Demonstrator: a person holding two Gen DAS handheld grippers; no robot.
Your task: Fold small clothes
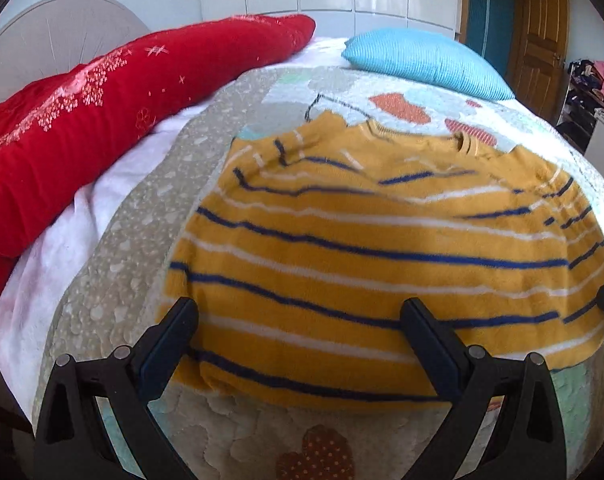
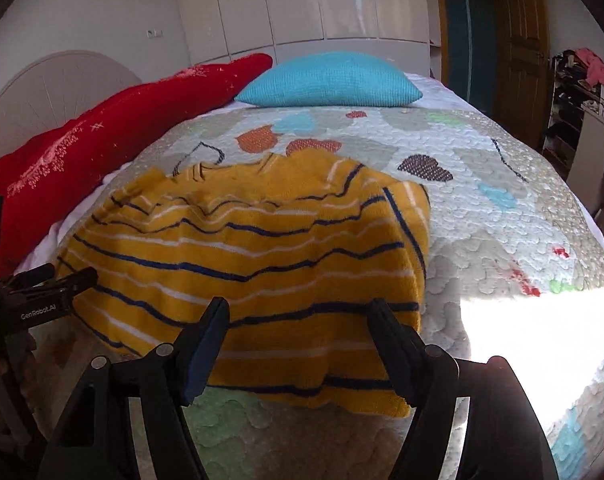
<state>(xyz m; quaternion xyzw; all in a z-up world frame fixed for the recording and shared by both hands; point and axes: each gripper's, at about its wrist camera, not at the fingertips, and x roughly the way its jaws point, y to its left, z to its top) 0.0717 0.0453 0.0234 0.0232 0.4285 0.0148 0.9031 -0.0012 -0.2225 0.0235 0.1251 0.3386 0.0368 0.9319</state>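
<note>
Left gripper (image 1: 299,314) and right gripper (image 2: 299,314), both spread wide and empty, hover over the striped sweater's (image 1: 382,248) near hem on the quilt (image 2: 502,220).

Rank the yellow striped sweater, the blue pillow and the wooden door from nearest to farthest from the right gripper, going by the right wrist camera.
1. Yellow striped sweater: directly ahead of the open right gripper, its near hem between the fingers.
2. Blue pillow: farther up the bed, centre.
3. Wooden door: beyond the bed, upper right.
</note>
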